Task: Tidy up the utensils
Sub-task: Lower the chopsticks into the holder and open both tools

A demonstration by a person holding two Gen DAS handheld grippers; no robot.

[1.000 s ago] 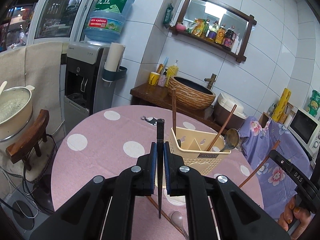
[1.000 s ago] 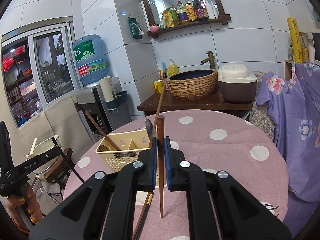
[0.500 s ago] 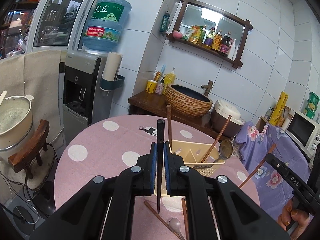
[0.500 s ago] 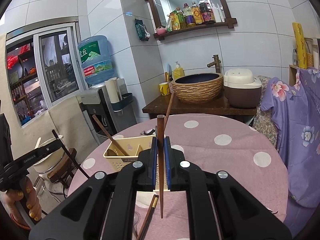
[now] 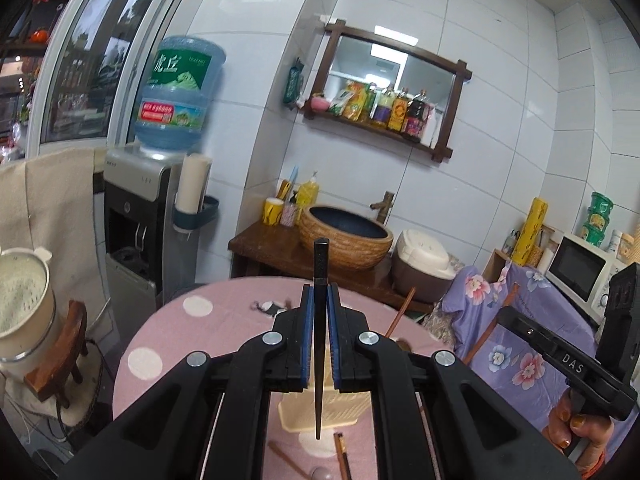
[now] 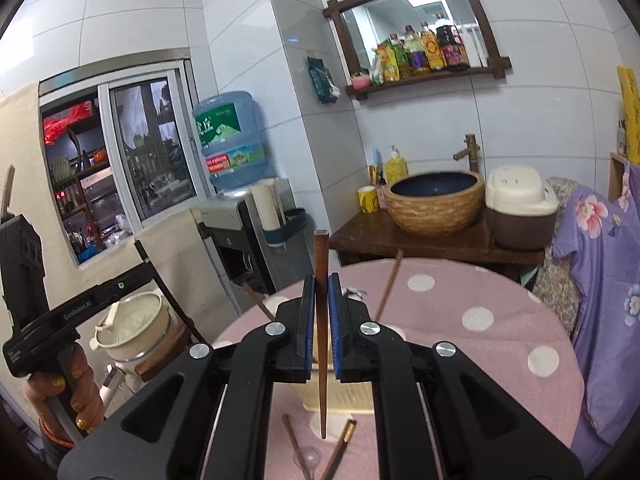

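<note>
We see the left gripper [image 5: 319,336] fingers pinching a black chopstick [image 5: 320,320] upright, the right gripper [image 6: 320,332] pinching a brown chopstick [image 6: 321,320], both over the cream basket [image 6: 352,398] mid-worktop [image 6: 480,320], which holds chopsticks [image 6: 387,286].

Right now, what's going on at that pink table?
A person is sorting utensils with a pair of hand-held tongs. The left tongs are shut on a black chopstick, held upright with its tip down. The right tongs are shut on a brown chopstick the same way. Both hang above the cream utensil basket on the polka-dot table. The basket already holds some chopsticks, while a clear spoon and more chopsticks lie loose on the cloth.
</note>
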